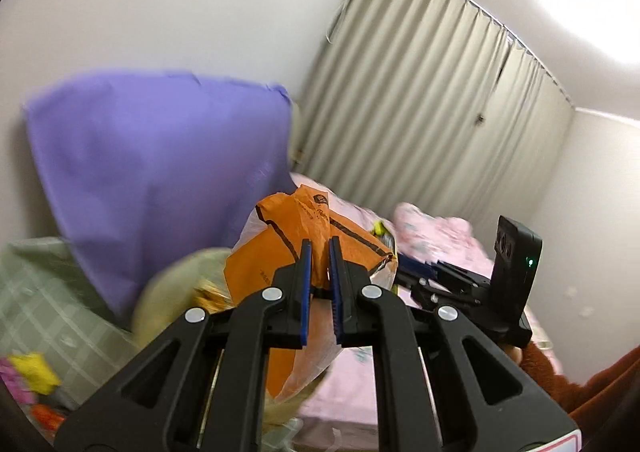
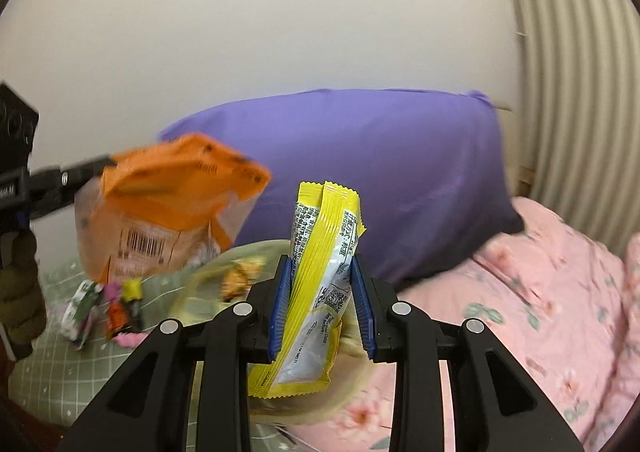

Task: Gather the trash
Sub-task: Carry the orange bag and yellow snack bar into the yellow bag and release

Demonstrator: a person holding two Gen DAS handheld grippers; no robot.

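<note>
My left gripper (image 1: 320, 248) is shut on an orange and clear plastic bag (image 1: 304, 236) and holds it up above the bed. The bag also shows in the right wrist view (image 2: 160, 204), blurred, at the left. My right gripper (image 2: 320, 276) is shut on a yellow and silver snack wrapper (image 2: 320, 276) that stands upright between the blue pads. A pale yellow-green bag or bowl (image 2: 208, 284) lies below, with an orange wrapper (image 2: 240, 276) inside. Several small wrappers (image 2: 108, 304) lie on the green checked sheet (image 2: 60, 364).
A purple pillow (image 2: 380, 172) leans on the white wall behind the trash. A pink flowered blanket (image 2: 540, 292) covers the bed to the right. Beige curtains (image 1: 420, 112) hang at the far side. More wrappers (image 1: 32, 376) lie at the lower left.
</note>
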